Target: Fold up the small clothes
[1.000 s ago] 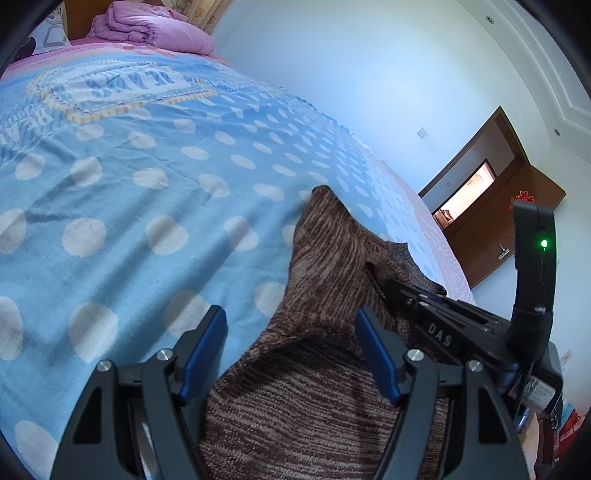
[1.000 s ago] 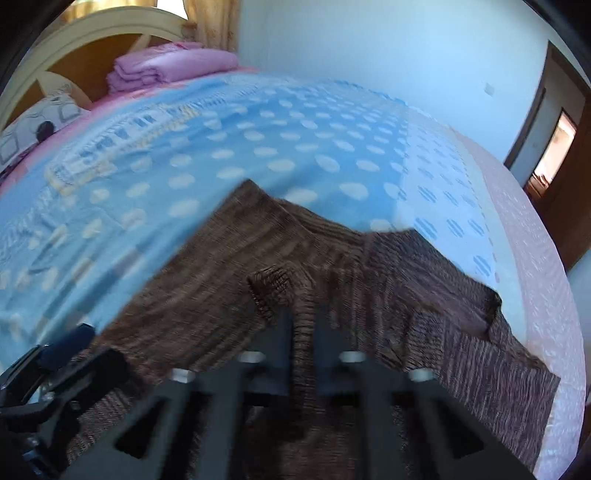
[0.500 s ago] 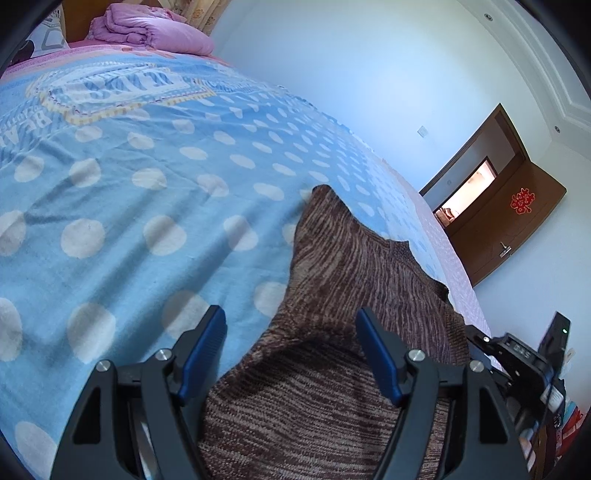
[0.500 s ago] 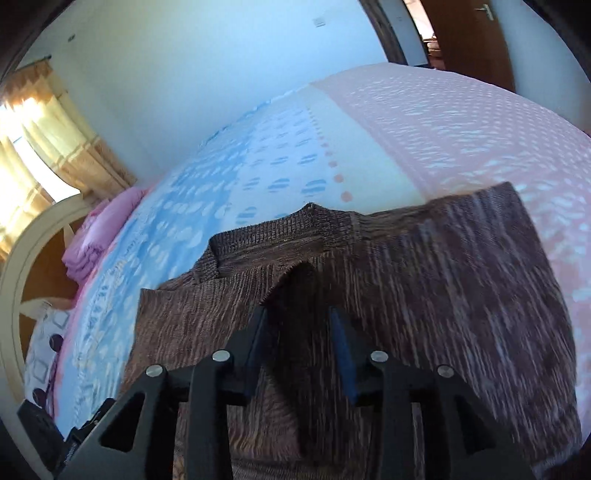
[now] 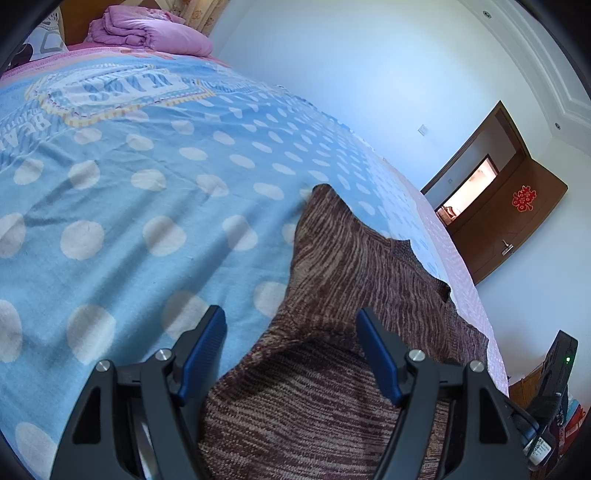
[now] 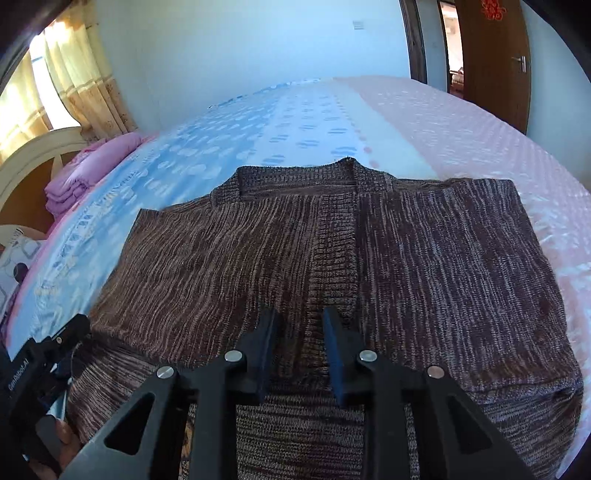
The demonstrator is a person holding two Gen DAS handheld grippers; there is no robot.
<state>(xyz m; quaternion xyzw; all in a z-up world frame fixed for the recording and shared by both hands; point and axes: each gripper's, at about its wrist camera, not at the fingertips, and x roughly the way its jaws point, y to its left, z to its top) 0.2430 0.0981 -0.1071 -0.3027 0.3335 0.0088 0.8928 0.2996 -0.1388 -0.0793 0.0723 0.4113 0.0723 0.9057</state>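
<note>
We see the brown cardigan [image 6: 332,258] lying flat on the bed [image 6: 461,129], mid-frame. Our left claw [image 5: 291,325] gapes wide, empty; our right claw [image 6: 300,325] hangs slightly parted, gripping nothing.

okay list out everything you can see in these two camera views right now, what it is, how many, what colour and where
Knitted cardigan: one, mottled brown, spread flat on the bed, neckline away from the right camera.
Bedspread: one, light blue with pale dots, pink toward the foot side, covering the bed.
Folded quilt: one, purple, at the head of the bed.
Pillow: one, white with a dark pattern, by the headboard.
Headboard: one, cream and brown.
Curtains: yellow, at the window.
Door: one, brown, with a red ornament.
Left tongs: black with blue pads, open over the cardigan's edge.
Right tongs: black with blue pads, open over the cardigan's front band.
</note>
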